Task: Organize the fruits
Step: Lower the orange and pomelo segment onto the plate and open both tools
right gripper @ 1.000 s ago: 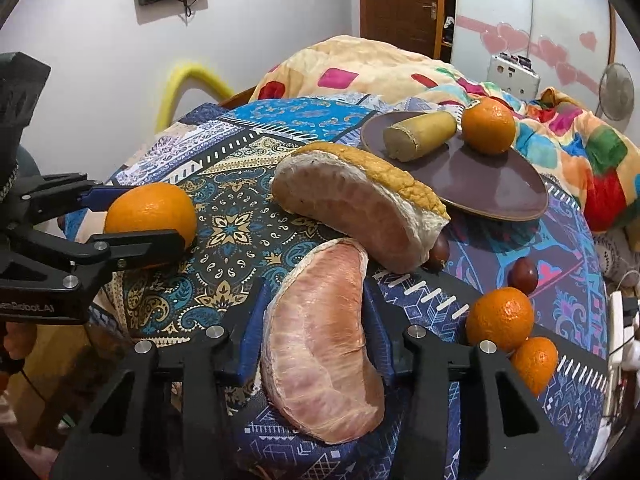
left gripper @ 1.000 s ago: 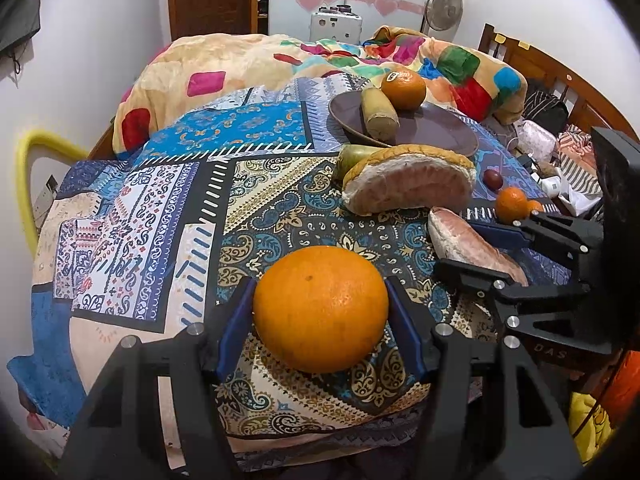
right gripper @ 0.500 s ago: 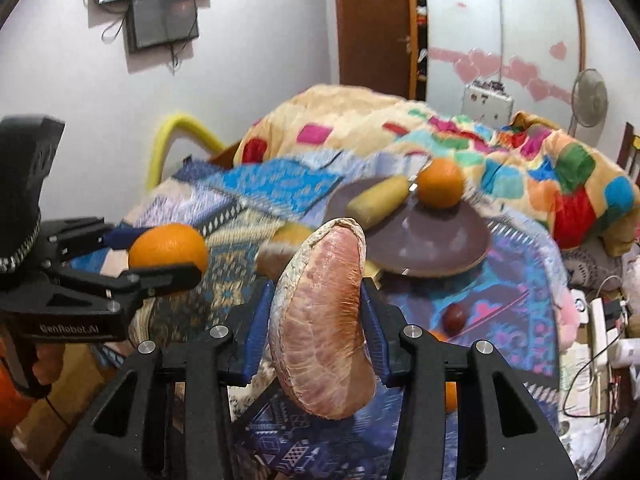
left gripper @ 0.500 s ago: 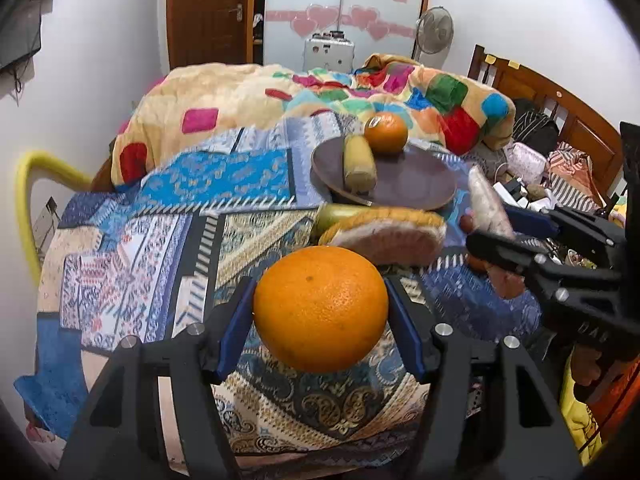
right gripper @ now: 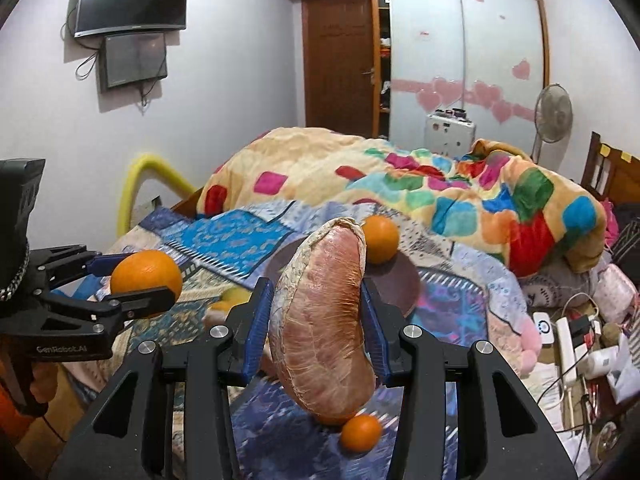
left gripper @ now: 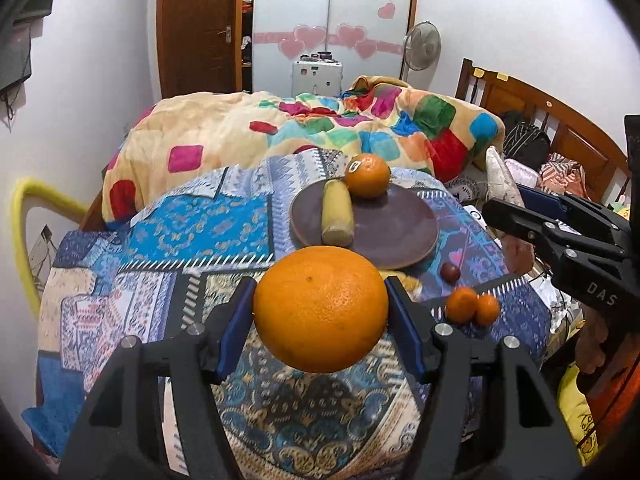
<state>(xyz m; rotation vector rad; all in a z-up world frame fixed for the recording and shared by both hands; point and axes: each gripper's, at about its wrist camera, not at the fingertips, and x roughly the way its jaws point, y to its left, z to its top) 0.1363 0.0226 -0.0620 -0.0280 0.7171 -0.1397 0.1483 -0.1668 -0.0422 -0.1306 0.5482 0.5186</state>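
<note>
My left gripper (left gripper: 320, 316) is shut on a large orange (left gripper: 320, 314) and holds it in the air above the patterned cloth. It also shows in the right wrist view (right gripper: 146, 276). My right gripper (right gripper: 318, 320) is shut on a peeled pink pomelo segment (right gripper: 324, 328), lifted upright off the cloth. A brown plate (left gripper: 392, 228) further back holds a yellow banana piece (left gripper: 338, 212) and an orange (left gripper: 367, 176). Two small tangerines (left gripper: 472, 306) and a dark round fruit (left gripper: 450, 272) lie on the cloth right of the plate.
A big pomelo piece (left gripper: 404, 280) is mostly hidden behind the held orange. A colourful blanket (left gripper: 320, 128) is heaped behind the plate. A wooden headboard (left gripper: 552, 128) stands at right. Cables and a power strip (right gripper: 572, 344) lie at far right.
Both grippers have risen higher off the cloth with their fruit. The pomelo segment, lying on the cloth a second ago, now hangs upright in my right gripper.
</note>
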